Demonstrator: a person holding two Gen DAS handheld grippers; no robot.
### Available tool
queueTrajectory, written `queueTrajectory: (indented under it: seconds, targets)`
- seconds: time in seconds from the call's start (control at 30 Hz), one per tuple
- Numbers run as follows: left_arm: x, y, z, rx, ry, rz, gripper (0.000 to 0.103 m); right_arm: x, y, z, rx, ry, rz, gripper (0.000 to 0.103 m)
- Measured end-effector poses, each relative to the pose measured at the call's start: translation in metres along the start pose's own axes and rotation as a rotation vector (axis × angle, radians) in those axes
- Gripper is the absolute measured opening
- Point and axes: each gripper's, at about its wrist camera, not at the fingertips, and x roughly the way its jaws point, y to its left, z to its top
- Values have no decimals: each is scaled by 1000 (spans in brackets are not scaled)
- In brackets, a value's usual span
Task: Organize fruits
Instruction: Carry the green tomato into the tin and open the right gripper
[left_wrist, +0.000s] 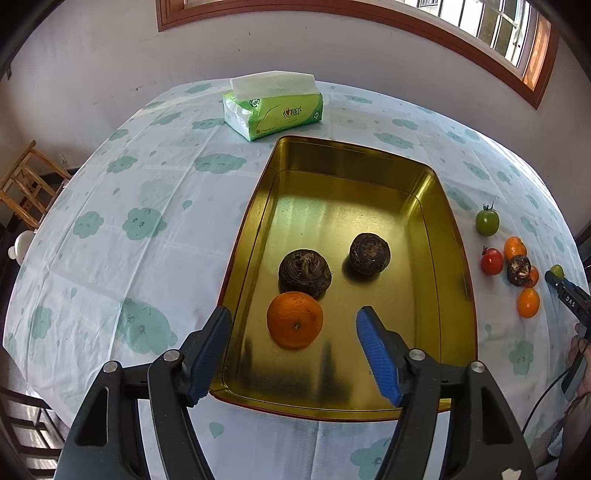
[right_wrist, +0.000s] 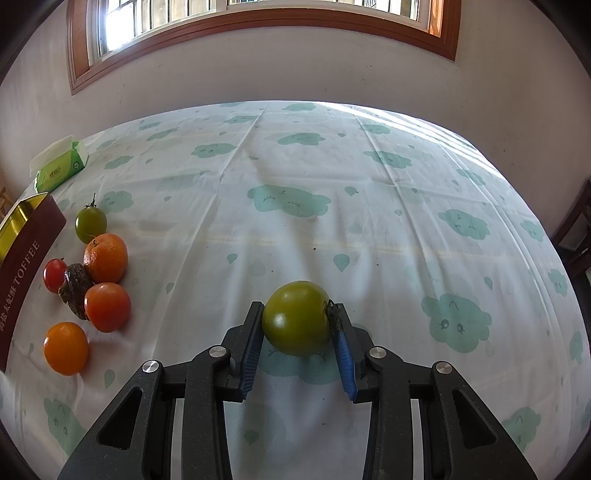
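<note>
A gold tin (left_wrist: 436, 206) holds an orange (left_wrist: 294, 319) and two dark brown fruits (left_wrist: 304, 272), (left_wrist: 369, 253). My left gripper (left_wrist: 293, 314) hovers open over the tin's near end. The orange lies on the tin floor between the blue pads (left_wrist: 376, 350), with a gap on each side. My right gripper (right_wrist: 297, 308) is shut on a green tomato (right_wrist: 297, 317) just above the tablecloth. Several loose fruits sit beside the tin: a green tomato (right_wrist: 90, 221), oranges (right_wrist: 106, 257), a red tomato (right_wrist: 54, 274) and a dark brown fruit (right_wrist: 75, 290).
A green tissue pack (left_wrist: 273, 105) lies behind the tin near the table's far edge. The tin's maroon side (right_wrist: 26, 258) borders the fruit pile. A wooden chair (left_wrist: 26, 184) stands off the table's left. A wall with a window runs behind the table.
</note>
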Motion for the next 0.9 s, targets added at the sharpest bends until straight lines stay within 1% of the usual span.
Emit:
queueTrajectory:
  seconds: [0.13,0.23,0.3,0.37,0.47,0.57,0.67,0.9]
  targets:
    - [-4,2,-2,-9,-17,-15,75,1,0,1,3,11,-10,37]
    - [-7,2,-3,-4,-34,-7,79,-2,2,3,-2,7,-22,37]
    - [-11,1,-4,-2,-50,-3,83,-7,2,6,8,1,-15,36]
    - [-16,1,-4,-1,-70,-22,85,-14,4,9,4,-11,-7,36]
    - [-23,3,-3,-12,-97,-34,89,-26,18,15,-10,-32,15,36]
    - [-28,7,-1,-32,-121,-41,90,-40,40,21,-39,-59,61,36]
    - [-33,16,-1,-55,-135,-34,91,-51,73,27,-89,-74,129,36]
    - [-41,45,-6,-122,-156,20,91,-68,173,30,-244,-73,317,36]
